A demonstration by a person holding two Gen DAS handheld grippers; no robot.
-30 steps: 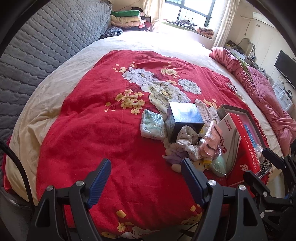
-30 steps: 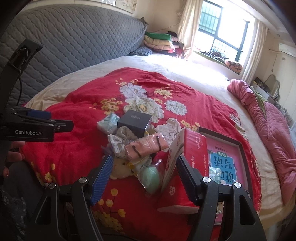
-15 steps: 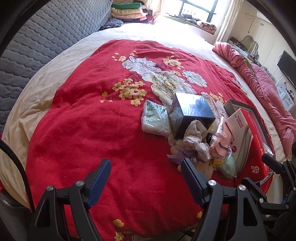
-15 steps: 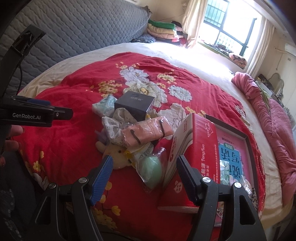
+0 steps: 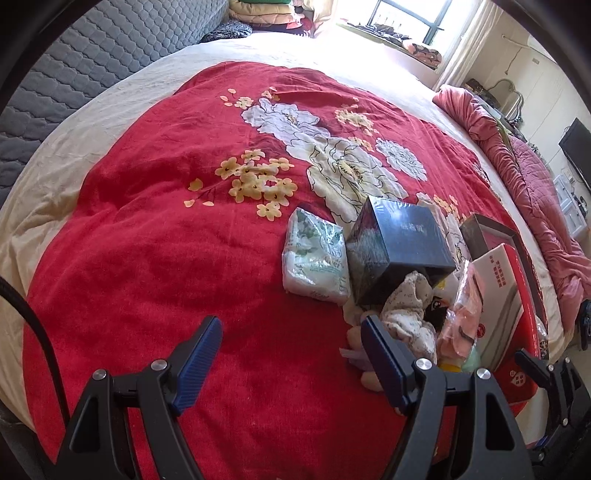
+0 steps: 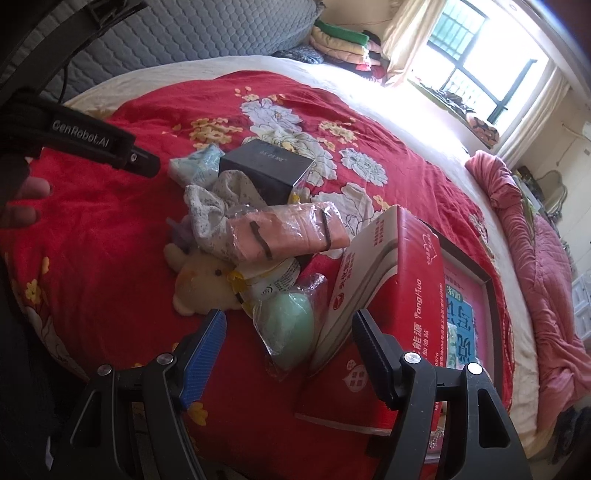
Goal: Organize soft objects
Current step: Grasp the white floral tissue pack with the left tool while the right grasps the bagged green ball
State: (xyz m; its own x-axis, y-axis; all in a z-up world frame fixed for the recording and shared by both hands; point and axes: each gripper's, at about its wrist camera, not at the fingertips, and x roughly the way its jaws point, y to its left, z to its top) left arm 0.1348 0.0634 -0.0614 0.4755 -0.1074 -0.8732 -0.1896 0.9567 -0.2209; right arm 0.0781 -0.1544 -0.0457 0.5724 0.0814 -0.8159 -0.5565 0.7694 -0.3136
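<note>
Between right tongs (open), bagged green sponge

Sunlit bedroom w/ bright window, cream curtains, grey quilted headboard, TV at right.

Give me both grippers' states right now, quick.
Left gripper: open, holding nothing, above the red quilt.
Right gripper: open, holding nothing, just short of the bagged green sponge.
</note>
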